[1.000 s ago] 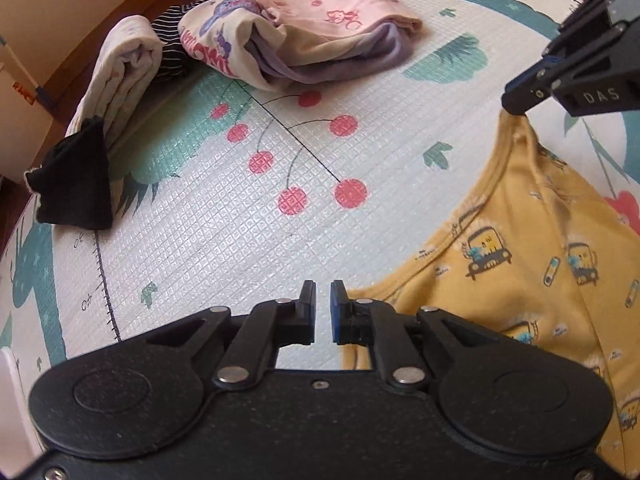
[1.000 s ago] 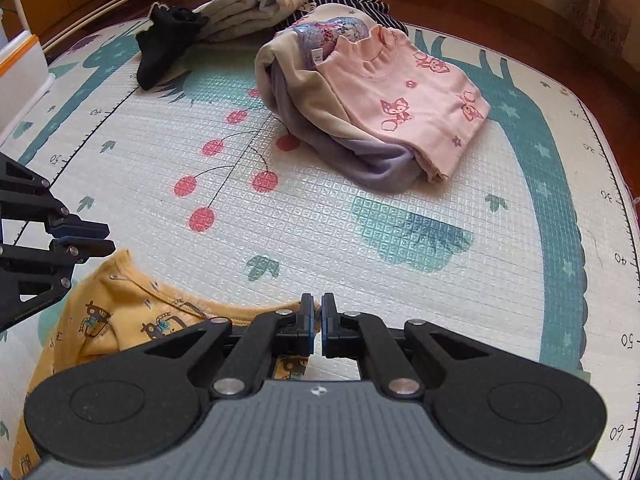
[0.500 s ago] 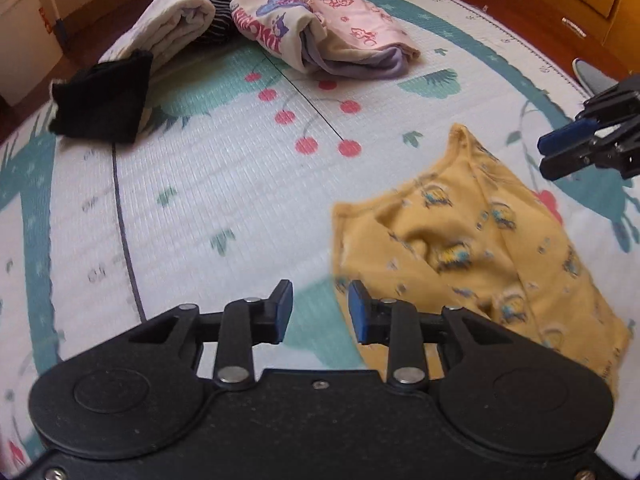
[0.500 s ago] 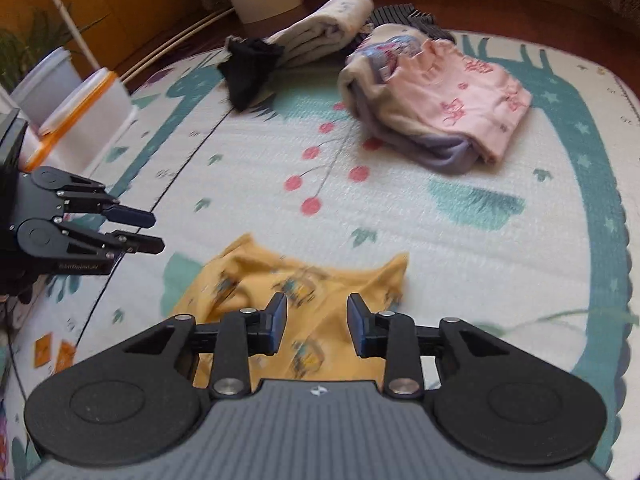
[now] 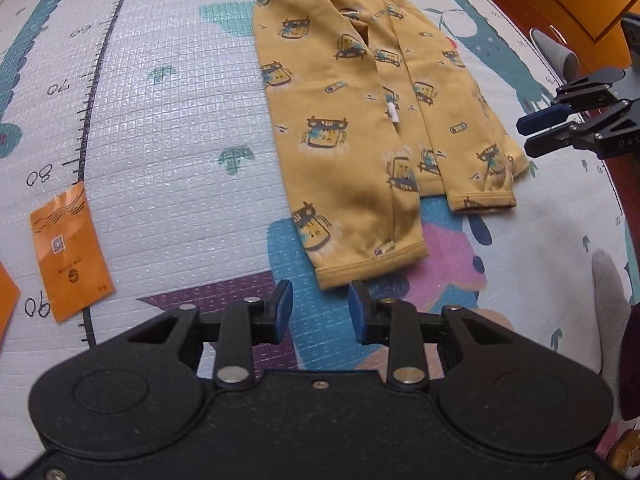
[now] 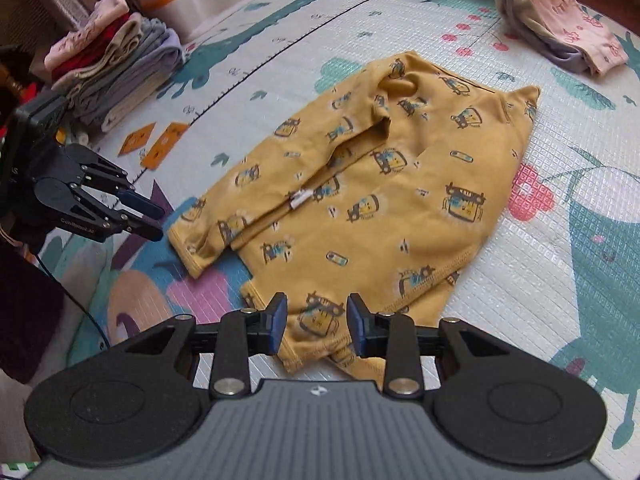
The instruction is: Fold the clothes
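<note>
Left wrist view: my left gripper [image 5: 320,312] gaped wide, held nothing, low centre. Yellow shirt [image 5: 360,120] lay flat on play mat [image 5: 160,120], frame centre. My right gripper [image 6: 316,320] likewise wide, empty, over shirt hem.

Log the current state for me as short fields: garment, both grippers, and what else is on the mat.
garment: yellow shirt lying on the play mat, one sleeve folded across the body, not held
left gripper: open, at the sleeve cuff end, holding nothing
right gripper: open, over the bottom hem, holding nothing
folded stack: at the mat's edge, beyond the left gripper
unfolded pile: pink top bundled with other clothes at the far side
loose items: orange packets on the mat
</note>
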The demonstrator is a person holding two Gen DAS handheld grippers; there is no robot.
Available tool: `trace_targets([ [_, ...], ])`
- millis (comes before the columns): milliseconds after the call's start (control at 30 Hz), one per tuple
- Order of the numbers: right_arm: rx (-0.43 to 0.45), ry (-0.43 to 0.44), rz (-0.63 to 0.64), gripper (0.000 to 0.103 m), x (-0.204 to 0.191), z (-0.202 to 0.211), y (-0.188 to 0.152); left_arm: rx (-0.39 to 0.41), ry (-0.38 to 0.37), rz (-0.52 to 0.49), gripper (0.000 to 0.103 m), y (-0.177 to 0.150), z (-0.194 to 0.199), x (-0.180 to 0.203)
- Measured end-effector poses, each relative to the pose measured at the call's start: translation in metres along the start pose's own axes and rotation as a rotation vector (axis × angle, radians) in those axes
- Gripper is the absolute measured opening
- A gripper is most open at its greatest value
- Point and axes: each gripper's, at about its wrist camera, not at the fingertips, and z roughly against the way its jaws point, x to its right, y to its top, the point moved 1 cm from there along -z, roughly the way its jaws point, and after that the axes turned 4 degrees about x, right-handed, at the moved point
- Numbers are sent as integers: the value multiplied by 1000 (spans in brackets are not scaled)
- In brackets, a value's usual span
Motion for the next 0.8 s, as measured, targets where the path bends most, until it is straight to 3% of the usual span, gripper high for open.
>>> trace_targets([
  [133, -1, -6, -1, 34, -1, -10, -2, -5, -8, 17, 28, 5, -8, 0],
  [367, 23, -8, 59, 34, -10, -27, 17, -19, -41, 178, 28, 6, -17, -14],
  [433, 16, -13, 73, 34, -11, -33, 17, -12, -45, 216, 18, 5, -15, -20],
  [467, 12, -17, 79, 34, -11, -37, 17, -8, -47, 234, 5, 5, -14, -23],
  [500, 8, -20, 85, 34, -11, -40, 17, -9, -56, 255, 5, 5, -14, -27],
  [667, -21, -41, 85, 34, -8, -49, 14, 53, 5, 244, 4, 17, 4, -50],
  [800, -35, -55, 70, 34, -3, -52, 10, 120, 116, 196, 3, 37, 21, -79],
])
